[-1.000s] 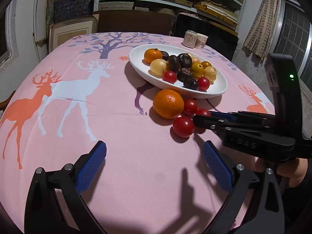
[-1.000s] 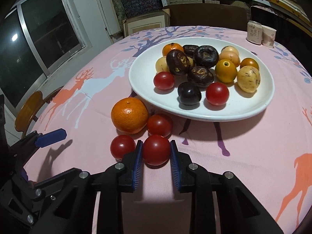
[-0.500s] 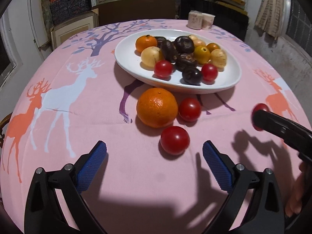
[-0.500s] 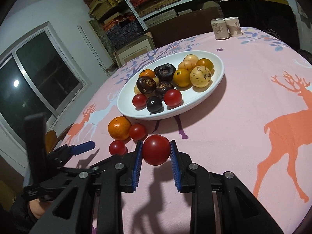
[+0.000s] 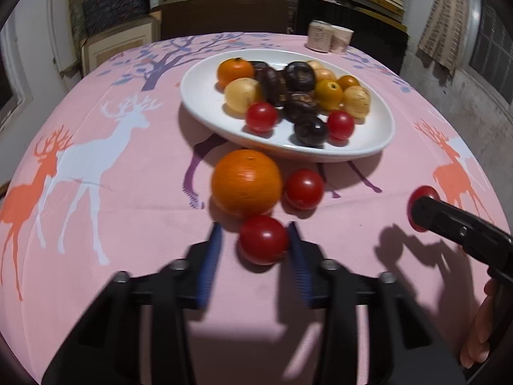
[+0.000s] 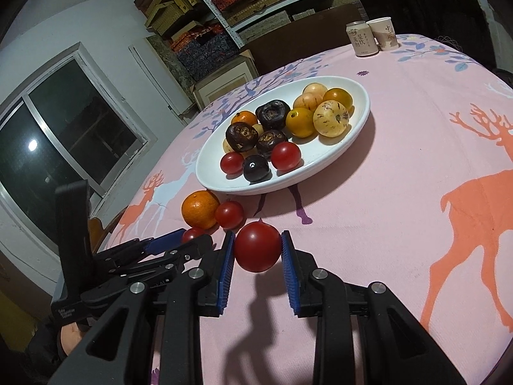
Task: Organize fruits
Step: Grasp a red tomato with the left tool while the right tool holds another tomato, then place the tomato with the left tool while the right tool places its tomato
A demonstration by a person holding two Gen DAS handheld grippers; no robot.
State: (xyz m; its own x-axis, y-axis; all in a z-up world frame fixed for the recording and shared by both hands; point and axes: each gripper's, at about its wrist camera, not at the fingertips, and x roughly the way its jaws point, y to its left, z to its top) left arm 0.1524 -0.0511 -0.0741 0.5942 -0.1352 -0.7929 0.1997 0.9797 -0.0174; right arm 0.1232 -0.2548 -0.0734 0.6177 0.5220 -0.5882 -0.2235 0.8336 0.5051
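Tomato (image 6: 257,246) | my right fingers (image 6: 258,268) grip it off the counter (image 6: 400,199) | my left fingers (image 5: 255,264) part-open, straddling second tomato (image 5: 263,239) beside orange (image 5: 246,183)

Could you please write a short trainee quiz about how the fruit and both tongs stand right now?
1. True or false: the right tongs hold a red tomato clear of the tablecloth.
2. Which fruit lies between the fingers of the left tongs? A) the orange B) a tomato on the cloth C) a dark fruit in the white dish
3. Fill in: besides the orange, ___ tomatoes lie on the cloth outside the dish.

Key: 1 true, its shadow falls below it. 2 B; the fingers are either side of it, with a gap on the left. 3 two.
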